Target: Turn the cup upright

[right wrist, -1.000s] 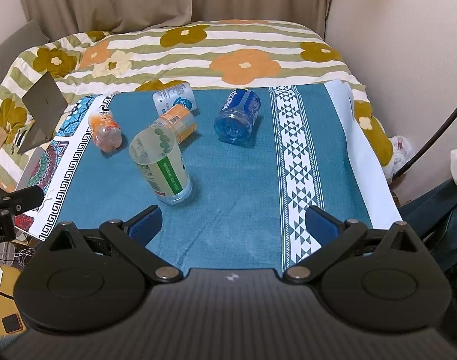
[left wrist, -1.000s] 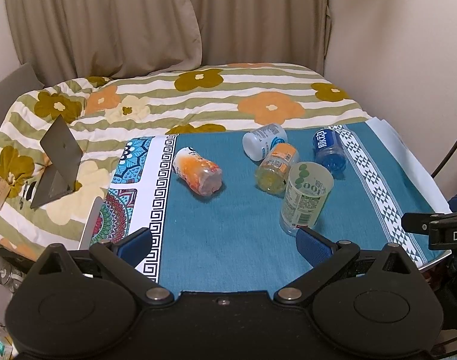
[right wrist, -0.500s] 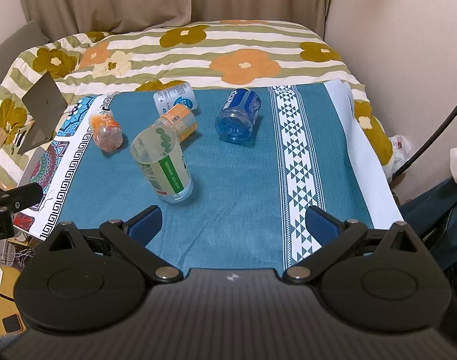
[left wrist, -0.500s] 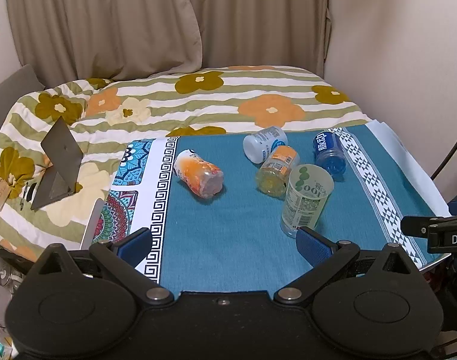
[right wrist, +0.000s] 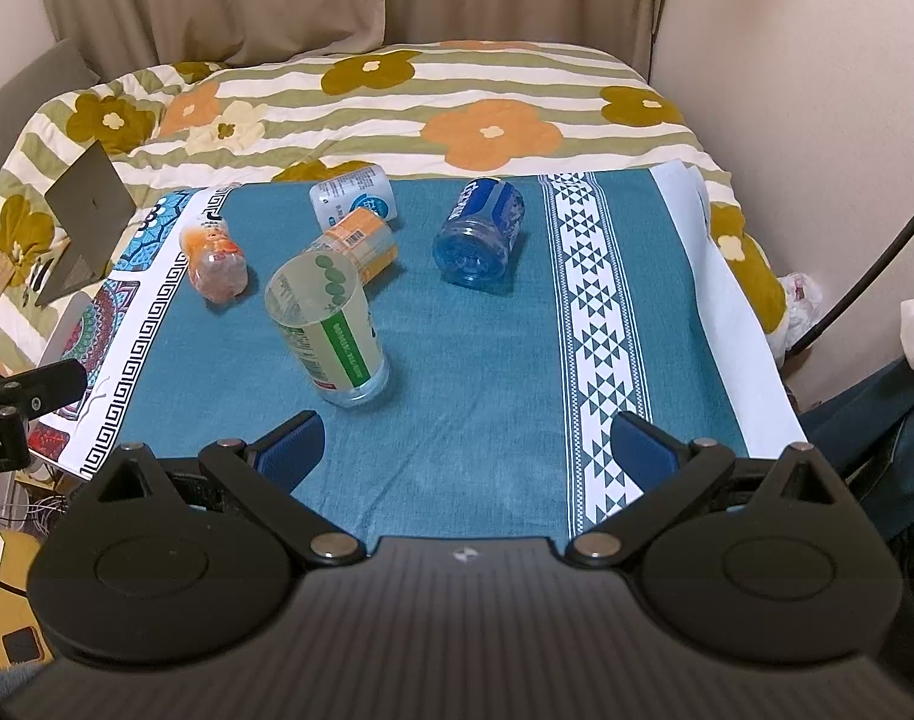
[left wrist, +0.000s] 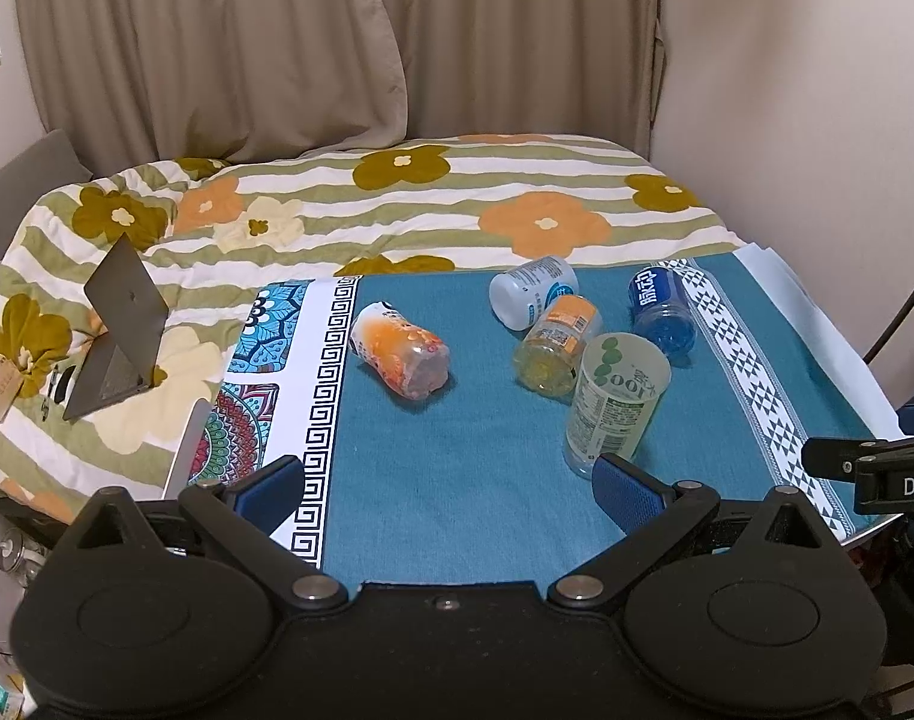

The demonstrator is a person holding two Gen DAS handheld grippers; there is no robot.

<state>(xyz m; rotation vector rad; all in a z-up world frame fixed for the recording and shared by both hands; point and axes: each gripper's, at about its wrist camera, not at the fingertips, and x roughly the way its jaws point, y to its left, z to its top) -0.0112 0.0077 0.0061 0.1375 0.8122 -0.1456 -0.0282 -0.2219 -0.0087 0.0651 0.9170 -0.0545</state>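
A clear green-labelled cup (left wrist: 614, 403) stands upright on the teal cloth; it also shows in the right wrist view (right wrist: 330, 331). Several cups lie on their sides behind it: an orange-printed one (left wrist: 400, 350), a yellow-orange one (left wrist: 554, 345), a white-blue one (left wrist: 532, 291) and a blue one (left wrist: 663, 312). My left gripper (left wrist: 451, 489) is open and empty, near the cloth's front edge, its right finger just in front of the upright cup. My right gripper (right wrist: 466, 447) is open and empty, in front of and right of the upright cup.
The teal cloth (right wrist: 487, 360) covers a table against a bed with a flowered quilt (left wrist: 433, 204). A grey folded stand (left wrist: 118, 330) sits on the quilt at left. A wall is at right (left wrist: 817, 120). A black cable (right wrist: 877, 264) hangs at right.
Both grippers have drifted back and up slightly. The cups have not moved.
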